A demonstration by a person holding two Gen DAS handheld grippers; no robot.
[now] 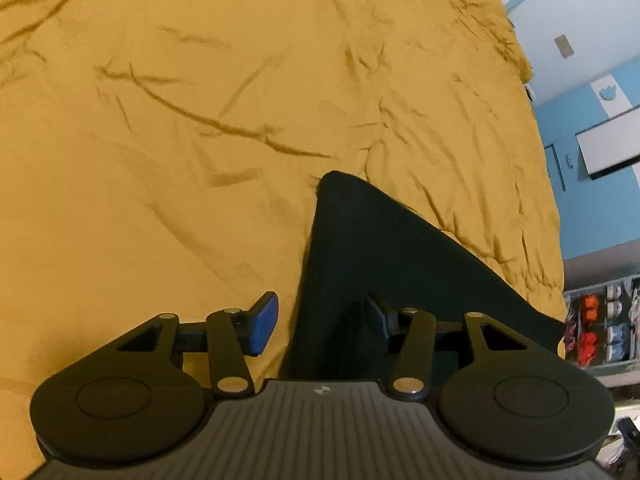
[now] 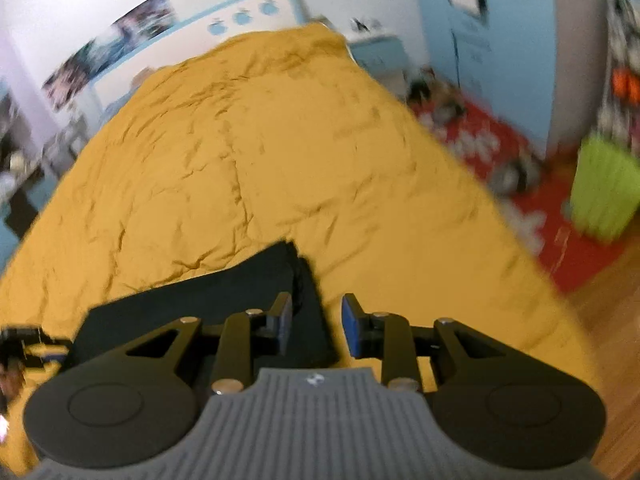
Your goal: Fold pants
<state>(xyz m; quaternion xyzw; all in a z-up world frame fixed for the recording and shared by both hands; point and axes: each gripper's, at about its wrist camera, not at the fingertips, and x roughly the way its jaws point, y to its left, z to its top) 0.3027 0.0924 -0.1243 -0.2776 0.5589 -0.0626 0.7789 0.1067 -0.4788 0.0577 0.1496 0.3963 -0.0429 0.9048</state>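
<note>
The pants (image 1: pixel 384 264) lie on the bed (image 1: pixel 200 120) near its front edge, with both tongs over them; a rug (image 2: pixel 532 184) lies on the floor beside the bed's right edge.

Left gripper (image 1: pixel 320 324) gapes wide — right gripper (image 2: pixel 316 326) parted too, both angled downward.

Dim, warm indoor light. My left view is sharp; my right view smears toward the far and right edges. Fisheye bends both rims, corners vignetted black.
</note>
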